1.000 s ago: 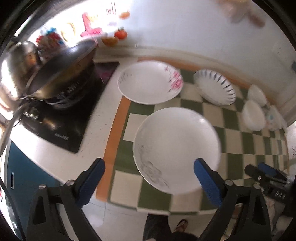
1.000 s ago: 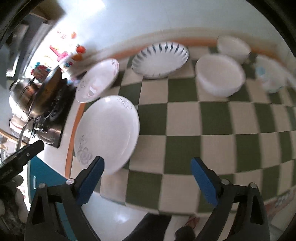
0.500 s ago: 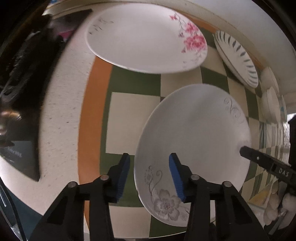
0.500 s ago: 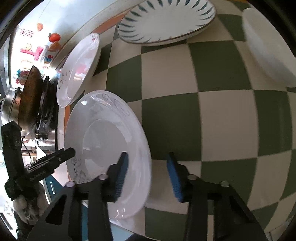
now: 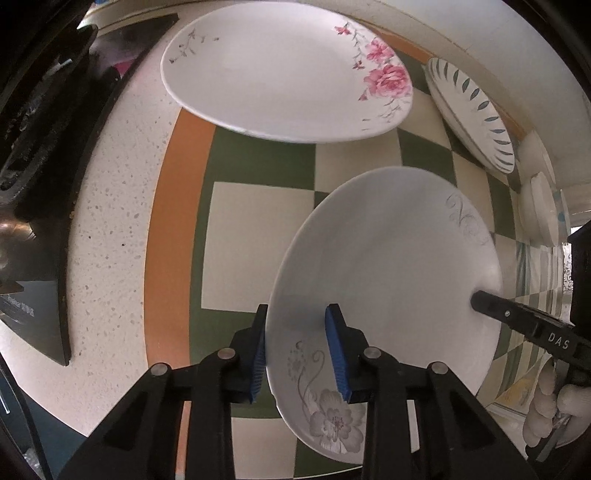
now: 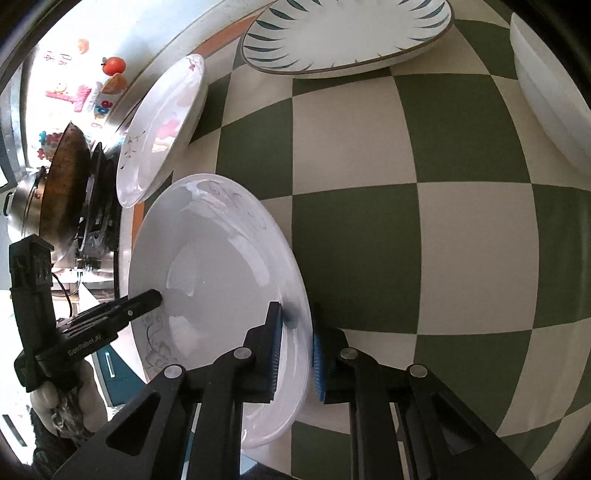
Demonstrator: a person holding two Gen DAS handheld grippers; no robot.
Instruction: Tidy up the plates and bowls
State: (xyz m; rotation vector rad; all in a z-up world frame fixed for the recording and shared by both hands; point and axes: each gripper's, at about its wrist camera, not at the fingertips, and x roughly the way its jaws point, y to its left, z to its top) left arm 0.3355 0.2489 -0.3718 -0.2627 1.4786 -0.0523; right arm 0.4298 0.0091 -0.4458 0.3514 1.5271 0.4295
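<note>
A white plate with grey flowers (image 5: 388,266) lies near the front of the green checked cloth; it also shows in the right wrist view (image 6: 218,280). My left gripper (image 5: 297,350) is shut on its left rim. My right gripper (image 6: 295,350) is shut on its right rim, and its finger shows in the left wrist view (image 5: 517,321). A white plate with pink roses (image 5: 284,70) lies behind it. A plate with blue-green leaf strokes (image 6: 347,33) lies at the back. White bowls (image 6: 550,96) stand to the right.
A black stove (image 5: 44,155) with a wok (image 6: 66,184) and a steel pot (image 6: 22,206) stands at the left on the speckled counter (image 5: 110,221). The cloth's orange border (image 5: 170,240) runs beside it. The counter's front edge is just below the grippers.
Both grippers have closed from half open onto opposite rims of the grey-flower plate. One second ago they were wide open and farther back.
</note>
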